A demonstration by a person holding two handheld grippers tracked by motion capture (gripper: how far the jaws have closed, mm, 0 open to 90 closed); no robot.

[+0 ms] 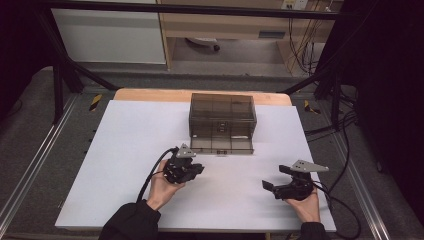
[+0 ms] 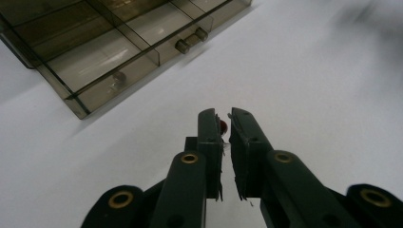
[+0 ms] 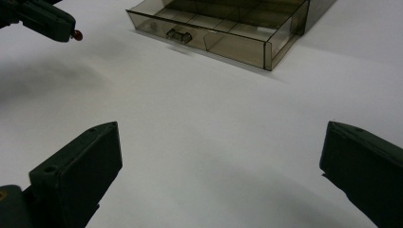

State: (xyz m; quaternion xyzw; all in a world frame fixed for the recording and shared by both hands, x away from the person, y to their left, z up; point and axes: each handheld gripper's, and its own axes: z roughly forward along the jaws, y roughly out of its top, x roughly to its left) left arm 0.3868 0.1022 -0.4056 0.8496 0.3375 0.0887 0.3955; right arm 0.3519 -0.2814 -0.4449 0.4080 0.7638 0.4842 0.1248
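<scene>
Here the left hand-held gripper (image 2: 225, 124) pinches a tiny red bead (image 2: 223, 125) just before the smoky drawer box (image 1: 222, 122). Judged light, hard and slippery, the bead wants a tip grip. The right hand-held gripper (image 3: 221, 156) gapes empty.

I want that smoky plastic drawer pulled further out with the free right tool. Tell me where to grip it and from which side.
Grip the small handle on the front of the drawer, probably from the person's side of the table. It juts out from the flat front wall, so the open right hand-held gripper can likely close across it.
</scene>
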